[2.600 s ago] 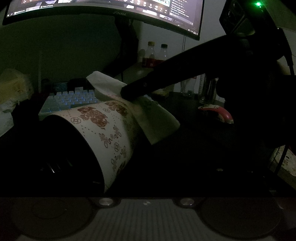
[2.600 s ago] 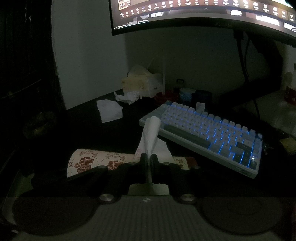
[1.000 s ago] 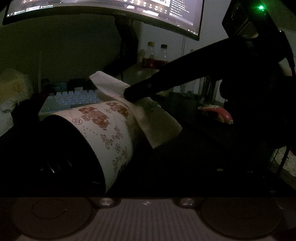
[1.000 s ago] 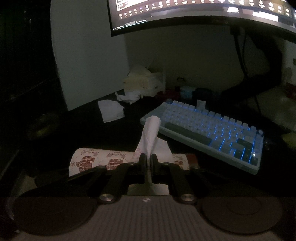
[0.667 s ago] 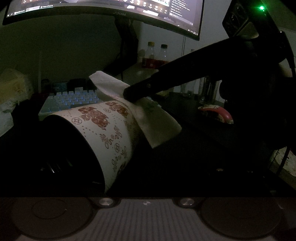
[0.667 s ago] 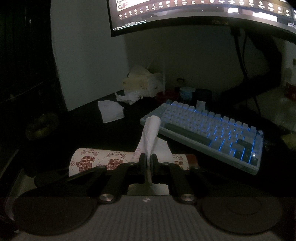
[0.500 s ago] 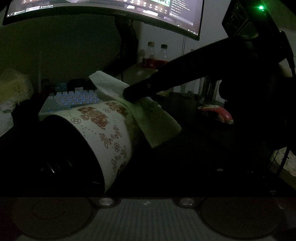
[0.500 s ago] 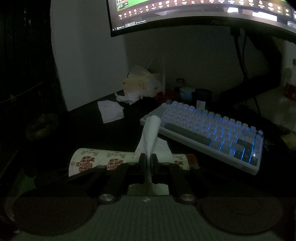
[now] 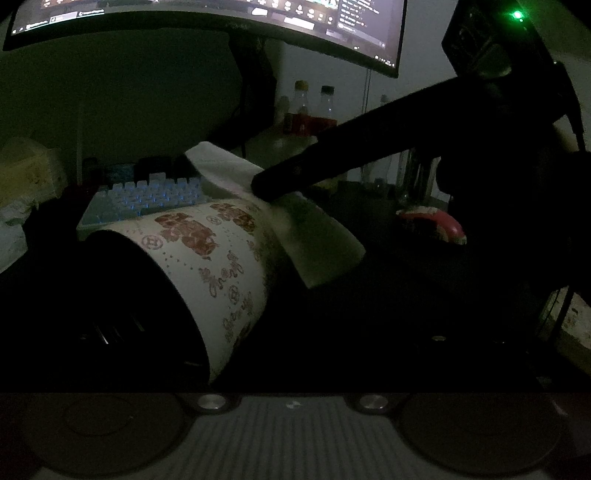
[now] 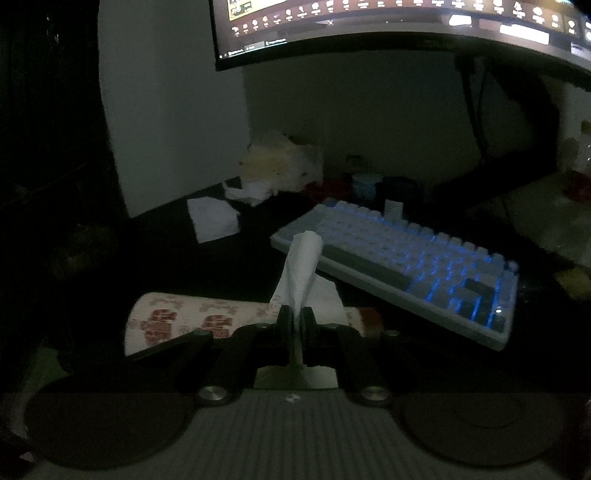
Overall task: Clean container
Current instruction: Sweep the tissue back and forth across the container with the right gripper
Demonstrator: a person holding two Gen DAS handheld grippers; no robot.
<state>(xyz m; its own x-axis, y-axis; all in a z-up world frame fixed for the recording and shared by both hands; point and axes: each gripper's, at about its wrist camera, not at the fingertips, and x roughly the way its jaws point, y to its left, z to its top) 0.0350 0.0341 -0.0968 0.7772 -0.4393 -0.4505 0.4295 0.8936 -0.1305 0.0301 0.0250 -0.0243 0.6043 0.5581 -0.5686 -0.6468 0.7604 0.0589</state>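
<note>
The container [image 9: 207,266], a patterned paper cup, lies on its side w/ the dark mouth at the left hand-held gripper; whether that one is open or closed can't be told in the dark. The right hand-held gripper [image 10: 296,317] is clamped on a white tissue [image 10: 301,266], pressed on the cup's upper side near the keyboard [image 10: 402,266].

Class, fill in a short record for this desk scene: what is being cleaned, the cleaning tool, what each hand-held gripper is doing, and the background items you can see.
Container: patterned paper cup, lying on its side
Tool: white tissue, draped over the cup's outside
Right hand-held gripper: shut on the tissue, pressing it to the cup
Left hand-held gripper: around the cup's dark open end; fingers too dark to judge
Background: backlit keyboard, curved monitor, bottles, crumpled tissues
</note>
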